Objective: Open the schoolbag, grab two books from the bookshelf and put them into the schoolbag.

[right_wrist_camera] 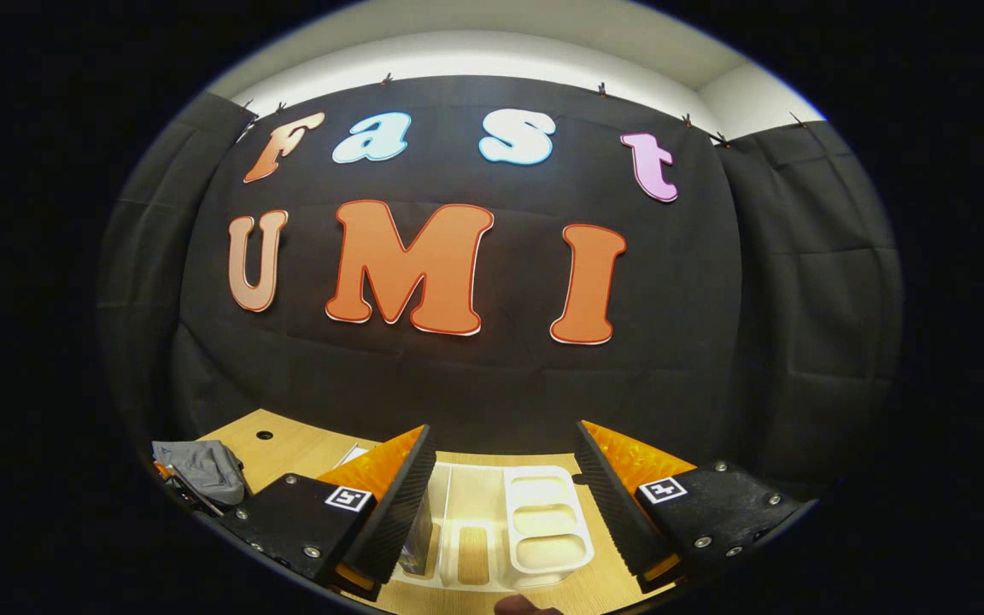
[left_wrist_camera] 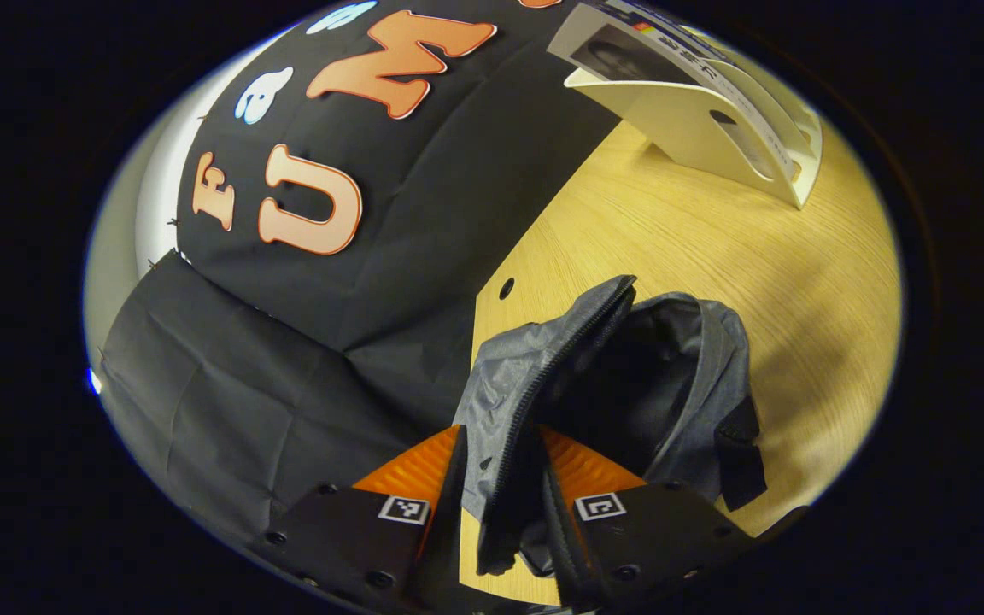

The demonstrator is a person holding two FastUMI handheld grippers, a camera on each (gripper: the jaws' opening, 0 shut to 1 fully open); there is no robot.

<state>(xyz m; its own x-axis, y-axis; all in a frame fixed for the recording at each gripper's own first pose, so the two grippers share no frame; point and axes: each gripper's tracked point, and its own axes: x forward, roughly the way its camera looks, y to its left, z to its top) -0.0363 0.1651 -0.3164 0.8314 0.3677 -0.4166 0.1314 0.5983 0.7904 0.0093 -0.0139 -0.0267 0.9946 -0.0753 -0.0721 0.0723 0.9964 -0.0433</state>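
In the left gripper view, the left gripper (left_wrist_camera: 505, 461) is seen closed on the schoolbag (left_wrist_camera: 612, 376): a fold of the bag's fabric along the zipper edge is pinched between the two fingers, which press on it from either side. The schoolbag is made of thin grey cloth, crumpled and slack, with a dark toothed zipper track running up the raised flap from the fingers. The mouth of the bag is held open, and a dark interior is shown behind the lifted flap. A black strap piece hangs at the bag's right side. The bag rests on a light wooden table (left_wrist_camera: 714, 256), near the table's edge by a small round hole in the board. Well apart from the bag, at the far end of the table, a white bookshelf (left_wrist_camera: 714, 128) is seen with a book (left_wrist_camera: 629, 43) leaning in it.

In the right gripper view, the right gripper (right_wrist_camera: 505, 487) is held wide open, with nothing between its fingers. Just beyond the fingers, the white bookshelf (right_wrist_camera: 509, 521) is seen from above, its slotted dividers lying between the two fingers in the picture. The grey schoolbag (right_wrist_camera: 202, 470) is seen far to the left on the wooden table (right_wrist_camera: 304, 444).
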